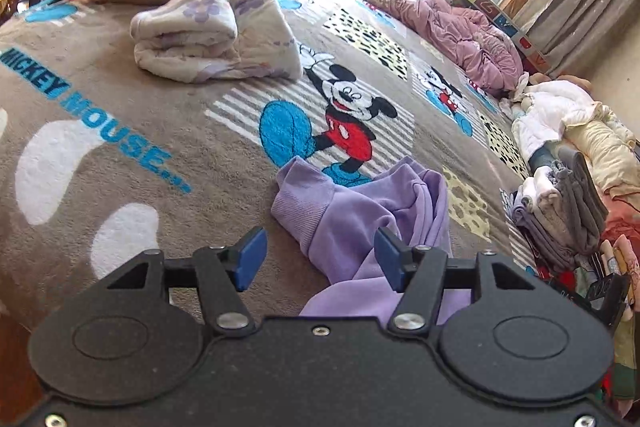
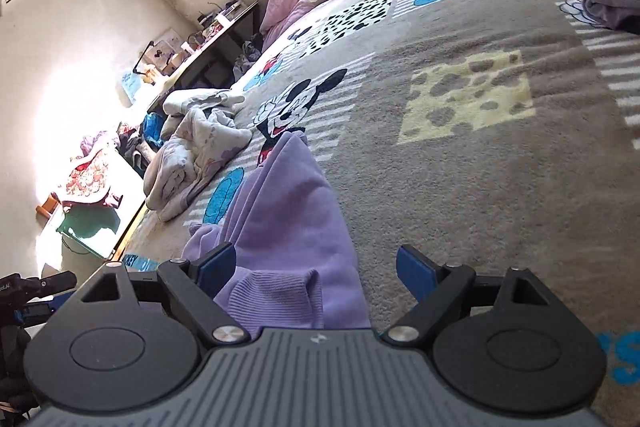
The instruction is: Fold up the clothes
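The grey plush cartoon-mouse blanket (image 1: 120, 115) covers the bed and serves as my folding surface. Along its far edge sits a stack of folded grey and white clothes (image 1: 560, 211), likely finished pieces. The crumpled lilac fleece sweatshirt (image 1: 360, 219) lies bunched right before me, ribbed cuff up. My left tool (image 1: 322, 259) gapes wide over it, holding nothing; my right tool (image 2: 316, 273) is equally wide, its left pad against the fabric.
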The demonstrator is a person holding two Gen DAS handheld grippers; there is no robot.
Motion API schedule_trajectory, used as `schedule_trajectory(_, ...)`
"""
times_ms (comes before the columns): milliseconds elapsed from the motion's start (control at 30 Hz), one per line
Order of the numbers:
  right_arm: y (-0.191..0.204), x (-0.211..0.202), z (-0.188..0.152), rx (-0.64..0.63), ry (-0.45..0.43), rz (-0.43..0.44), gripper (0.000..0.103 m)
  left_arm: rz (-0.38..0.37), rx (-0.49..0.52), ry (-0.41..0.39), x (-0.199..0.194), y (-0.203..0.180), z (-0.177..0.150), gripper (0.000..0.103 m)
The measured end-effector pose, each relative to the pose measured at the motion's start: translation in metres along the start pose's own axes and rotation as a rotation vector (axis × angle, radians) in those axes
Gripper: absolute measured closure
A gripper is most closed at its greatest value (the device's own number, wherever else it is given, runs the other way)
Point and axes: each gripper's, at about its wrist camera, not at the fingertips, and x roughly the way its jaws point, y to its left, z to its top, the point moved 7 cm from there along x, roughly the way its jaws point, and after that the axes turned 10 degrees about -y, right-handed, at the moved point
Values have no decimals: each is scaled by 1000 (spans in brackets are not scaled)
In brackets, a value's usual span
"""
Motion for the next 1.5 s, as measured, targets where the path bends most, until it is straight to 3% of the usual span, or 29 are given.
schedule_trajectory(133, 12, 42, 16, -55, 73, 2, 5, -45, -66, 158, 62, 10, -6, 44)
schedule_trajectory(233, 14, 72, 17, -45, 140, 33, 5, -71, -112, 247, 100, 13, -12, 44)
schedule_trajectory(400, 17, 102, 5, 15, 195, 89, 5, -99, -155, 292, 137, 10, -20, 36)
schedule_trajectory(433, 18, 105, 2, 31, 202, 106, 6, -112, -134, 276, 139, 5, -18, 37)
schedule_trajectory(467, 19, 109, -1, 47, 209, 123, 8, -120, -106, 263, 141, -1, -17, 47)
schedule_trajectory(500, 21, 112, -4, 63, 216, 140, 18, -128, -77, 251, 143, -7, -16, 66)
schedule_trajectory(533, 22, 115, -7, 78, 223, 158, 32, -141, -52, 246, 146, -15, -15, 73)
schedule_trajectory(600, 23, 119, -9, 108, 227, 189, 49, -180, 3, 235, 147, -35, -13, 80)
schedule_trajectory(733, 19, 83, 24, 134, 109, 219, 66, -286, 142, 186, 140, -89, -5, 84)
schedule_trajectory(967, 11, 18, 84, 180, -98, 269, 66, -468, 271, 85, 132, -187, 30, 84)
schedule_trajectory(1033, 8, -1, 101, 193, -157, 283, 66, -478, 295, 55, 137, -206, 44, 84)
schedule_trajectory(1100, -5, -7, 121, 198, -197, 240, 66, -484, 318, 25, 142, -225, 57, 84)
schedule_trajectory(1167, -24, -6, 141, 200, -227, 165, 66, -400, 308, 12, 159, -217, 64, 80)
schedule_trajectory(1200, -33, -6, 151, 201, -242, 128, 58, -352, 300, 6, 168, -212, 67, 71)
schedule_trajectory(1233, -45, -5, 160, 207, -255, 83, 39, -305, 292, 0, 177, -207, 70, 68)
schedule_trajectory(1267, -59, -3, 163, 223, -264, 28, 35, -258, 285, -6, 185, -201, 73, 68)
schedule_trajectory(1367, -90, -10, 155, 237, -273, -63, 35, -283, 250, -21, 172, -181, 63, 57)
schedule_trajectory(1500, -113, -27, 114, 232, -265, -119, 34, -316, 259, -30, 142, -158, 38, 52)
